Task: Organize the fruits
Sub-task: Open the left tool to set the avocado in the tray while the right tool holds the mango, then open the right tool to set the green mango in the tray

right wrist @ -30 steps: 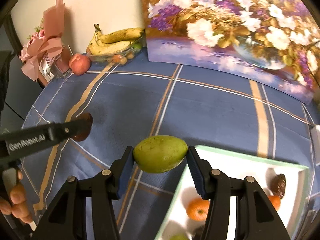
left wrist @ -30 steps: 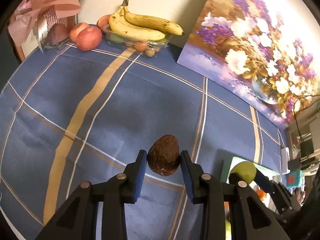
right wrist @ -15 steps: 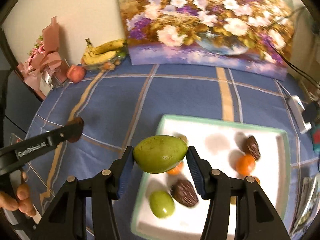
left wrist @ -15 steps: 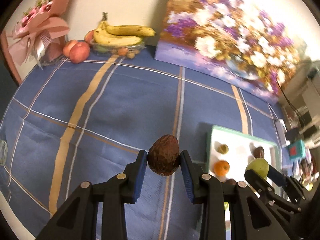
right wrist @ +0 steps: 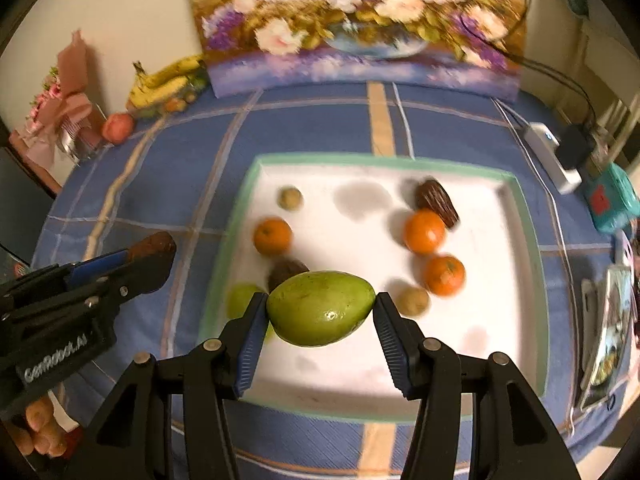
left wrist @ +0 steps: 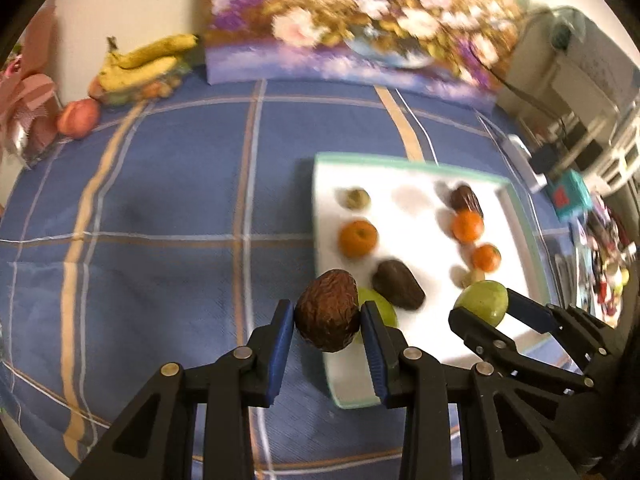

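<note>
Both grippers had travelled across the tablecloth (left wrist: 160, 208) toward the tray (right wrist: 524, 216), which a second before lay only at the margin of each view and now filled the middle of the right wrist view. Left gripper (left wrist: 327, 322): jaws clamped on a brown avocado (left wrist: 327, 314), the fruit pinched between the two blue pads, its blunt end clear of the fingertips, held over the tray's left edge near the front corner. Right gripper (right wrist: 321, 308): jaws clamped on a green avocado (right wrist: 321, 307), held crosswise, one pad at each end, over the front half of the tray. In the left wrist view the same green fruit (left wrist: 482, 300) showed toward the tray's front right corner.

Lying in the tray: three oranges (right wrist: 425, 231), two along the right side and one near the left edge; a dark avocado (right wrist: 435, 202) toward the back right corner; another dark one (left wrist: 398, 289) and a green fruit (left wrist: 380, 307) near the front left corner, both partly hidden behind the held fruit. Bananas (right wrist: 168, 80) and a red apple (right wrist: 118, 127) lay at the table's back left corner, beside a flower painting (right wrist: 352, 20) along the back edge.
</note>
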The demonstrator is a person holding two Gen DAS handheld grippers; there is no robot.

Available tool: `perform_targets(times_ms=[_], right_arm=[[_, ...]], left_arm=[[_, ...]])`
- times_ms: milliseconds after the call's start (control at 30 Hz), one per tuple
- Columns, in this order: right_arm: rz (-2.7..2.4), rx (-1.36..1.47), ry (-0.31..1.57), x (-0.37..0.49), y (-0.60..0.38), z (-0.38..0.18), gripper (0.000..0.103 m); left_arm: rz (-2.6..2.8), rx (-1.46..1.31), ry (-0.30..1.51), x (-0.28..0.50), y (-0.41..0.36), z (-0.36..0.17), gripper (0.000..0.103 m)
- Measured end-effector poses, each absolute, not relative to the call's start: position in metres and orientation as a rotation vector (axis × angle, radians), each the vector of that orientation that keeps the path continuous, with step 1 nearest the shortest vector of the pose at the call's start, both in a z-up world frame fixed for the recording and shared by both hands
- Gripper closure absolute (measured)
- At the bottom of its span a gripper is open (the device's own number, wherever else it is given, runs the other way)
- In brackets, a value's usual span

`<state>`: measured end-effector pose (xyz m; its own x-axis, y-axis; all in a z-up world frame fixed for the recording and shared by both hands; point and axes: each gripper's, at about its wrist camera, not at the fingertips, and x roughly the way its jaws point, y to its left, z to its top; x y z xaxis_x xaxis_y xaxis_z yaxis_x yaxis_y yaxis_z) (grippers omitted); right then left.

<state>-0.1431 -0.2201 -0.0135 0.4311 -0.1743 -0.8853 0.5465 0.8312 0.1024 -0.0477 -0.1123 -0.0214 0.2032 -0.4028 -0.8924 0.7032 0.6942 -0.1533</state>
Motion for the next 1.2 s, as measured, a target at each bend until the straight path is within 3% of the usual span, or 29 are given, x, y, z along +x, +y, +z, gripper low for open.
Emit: perform_targets(times_ms=[633, 733, 933, 1100, 1200], right_arm=[[-0.528, 0.472, 1.194, -0.184, -0.233, -0.064, 0.047], [-0.534, 0.475, 1.200, -0.186, -0.232, -0.068, 0.047], [-0.547, 0.472, 1.202, -0.186, -0.233, -0.068, 0.047], [-0.570, 0.466, 1.179, -0.188, -0.233, -0.063, 0.047], [-0.583, 0.467, 1.155, -0.191, -0.230, -0.059, 0.045]], left_arm=[[-0.805, 0.447, 1.222, -0.080, -0.125, -0.061, 0.064], [-0.802, 0.427, 1.240, -0.079, -0.122, -0.061, 0.048], [-0.790, 0.372, 1.241, -0.074, -0.108, -0.052, 0.039], [-0.690, 0.354, 1.222, -0.064, -0.087, -0.049, 0.008], [-0.612, 0.387, 1.194, -0.059, -0.077, -0.052, 0.002]])
